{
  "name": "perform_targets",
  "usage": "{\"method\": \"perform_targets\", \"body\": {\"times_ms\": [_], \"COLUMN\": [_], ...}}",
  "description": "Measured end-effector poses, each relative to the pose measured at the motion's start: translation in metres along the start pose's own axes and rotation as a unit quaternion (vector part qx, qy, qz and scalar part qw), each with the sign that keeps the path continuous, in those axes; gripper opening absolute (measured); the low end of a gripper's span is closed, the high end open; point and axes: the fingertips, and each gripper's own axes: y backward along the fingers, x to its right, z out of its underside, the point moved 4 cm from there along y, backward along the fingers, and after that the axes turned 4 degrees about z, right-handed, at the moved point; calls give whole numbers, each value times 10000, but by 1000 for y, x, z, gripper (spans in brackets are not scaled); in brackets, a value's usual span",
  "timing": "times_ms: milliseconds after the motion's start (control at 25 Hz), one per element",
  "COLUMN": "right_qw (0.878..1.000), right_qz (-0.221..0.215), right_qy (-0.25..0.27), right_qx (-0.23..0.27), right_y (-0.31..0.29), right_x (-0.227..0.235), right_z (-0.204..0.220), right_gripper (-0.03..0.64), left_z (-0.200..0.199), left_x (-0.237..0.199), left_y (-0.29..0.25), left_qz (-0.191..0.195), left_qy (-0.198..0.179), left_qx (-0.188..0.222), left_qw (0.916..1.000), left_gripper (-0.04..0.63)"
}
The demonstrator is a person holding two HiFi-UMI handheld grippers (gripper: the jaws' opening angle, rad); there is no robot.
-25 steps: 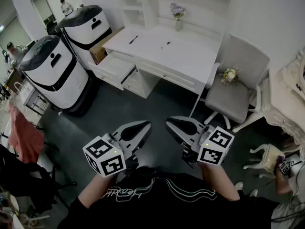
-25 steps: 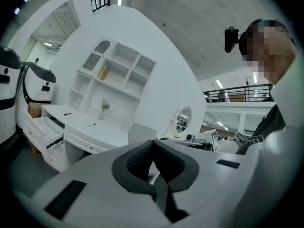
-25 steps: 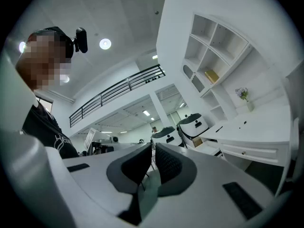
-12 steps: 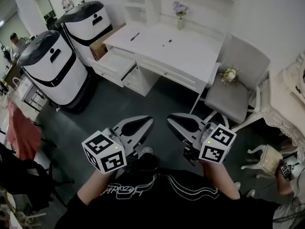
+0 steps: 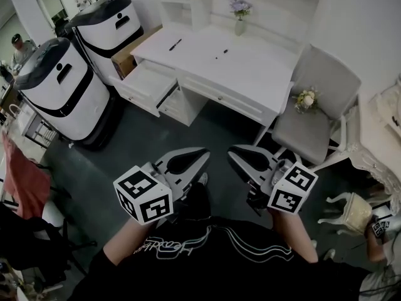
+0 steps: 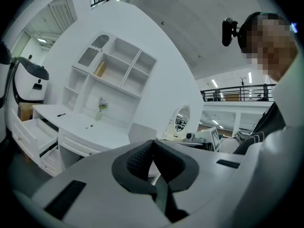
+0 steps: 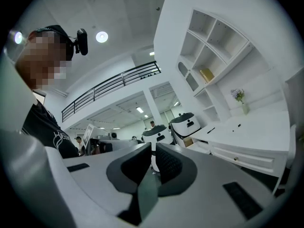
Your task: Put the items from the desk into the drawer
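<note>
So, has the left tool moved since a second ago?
Yes: the left tool has edged forward, its tip now nearer the white desk and its open drawer.

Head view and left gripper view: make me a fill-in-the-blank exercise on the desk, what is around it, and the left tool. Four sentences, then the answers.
1. The drawer at the left of the white desk stands ___.
2. The vase of flowers stands on the ___.
3. A small bouquet lies on the seat of the ___.
4. The left tool has its jaws ___, with nothing between them.

Missing words: open; desk; chair; shut.
</note>
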Motion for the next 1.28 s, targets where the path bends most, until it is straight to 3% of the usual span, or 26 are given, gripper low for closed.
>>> {"method": "perform_targets", "body": {"times_ms": [240,560,840,1280], "right_qw": [9996,9956,9903,9823], "right_qz": [216,541,966,1282], "right_qy": [-174,-727,-976,-1327], "right_qx": [-38,-230,-228,-319], "right_y": [-60,-173,-237,-243], "right_x": [76,212,319,432], "right_z": [-17,-44,-69,-75], "right_gripper": [57,57,57,58], "left_z": [-24,-67,-89,-90], "left_x": [-92,-257,-384,-482], "left_y": [-42,-113,-178,-280], "left_qz": [102,231,275,-29], "left_qy": [127,491,441,312], "left_qx": [-122,-568,-982,-1547], "left_qw": [9998,9969,9938,9875], "left_gripper": [20,20,23,51]}}
